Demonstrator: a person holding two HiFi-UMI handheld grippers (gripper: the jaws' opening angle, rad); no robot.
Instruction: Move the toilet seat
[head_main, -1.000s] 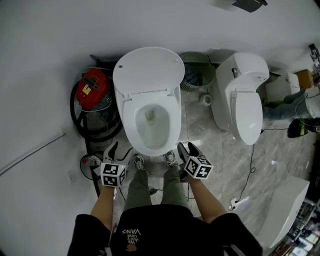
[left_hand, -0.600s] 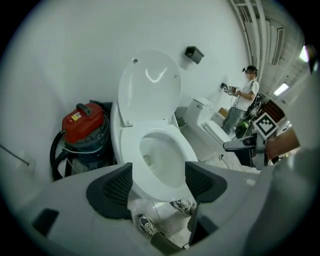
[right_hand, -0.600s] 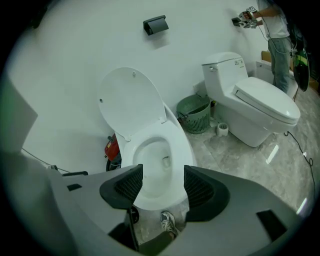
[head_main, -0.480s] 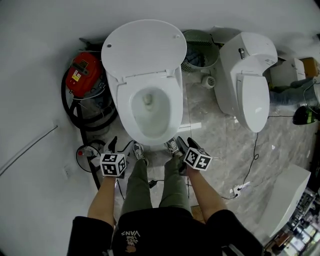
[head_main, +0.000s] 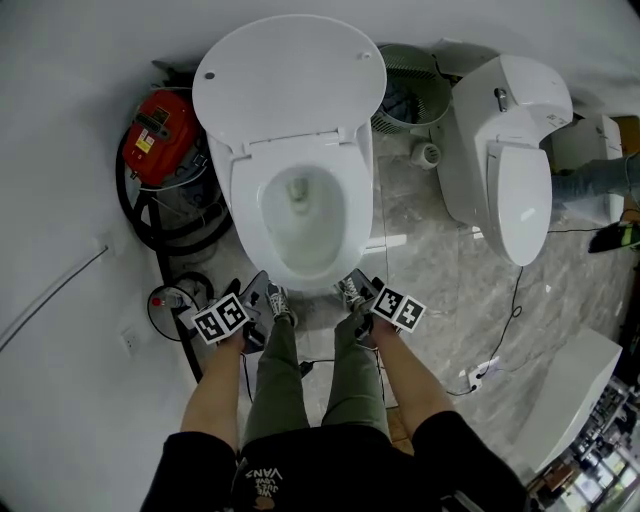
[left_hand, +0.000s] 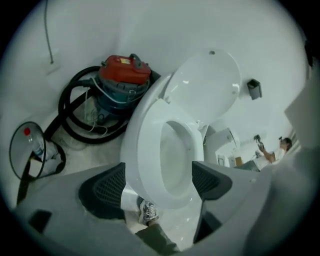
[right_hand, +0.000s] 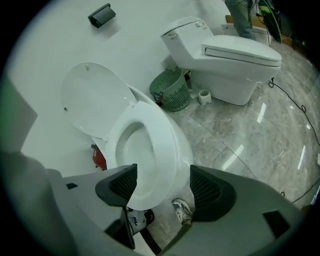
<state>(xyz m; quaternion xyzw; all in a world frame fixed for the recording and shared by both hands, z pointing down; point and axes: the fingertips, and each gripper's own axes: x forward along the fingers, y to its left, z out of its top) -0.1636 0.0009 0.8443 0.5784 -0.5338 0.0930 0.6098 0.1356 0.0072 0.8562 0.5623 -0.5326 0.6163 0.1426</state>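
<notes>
Bare left forearm (head_main: 213, 400) and right forearm (head_main: 418, 385) stretched down, grey-jawed left gripper (head_main: 256, 292) and right gripper (head_main: 362, 292) angled downward, jaws just opening wide, nothing between them

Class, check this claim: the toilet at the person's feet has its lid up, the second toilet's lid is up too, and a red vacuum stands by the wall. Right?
One slip: the second toilet has its lid down, as the head view shows. The near toilet has its lid up, and the red vacuum stands by the wall.
</notes>
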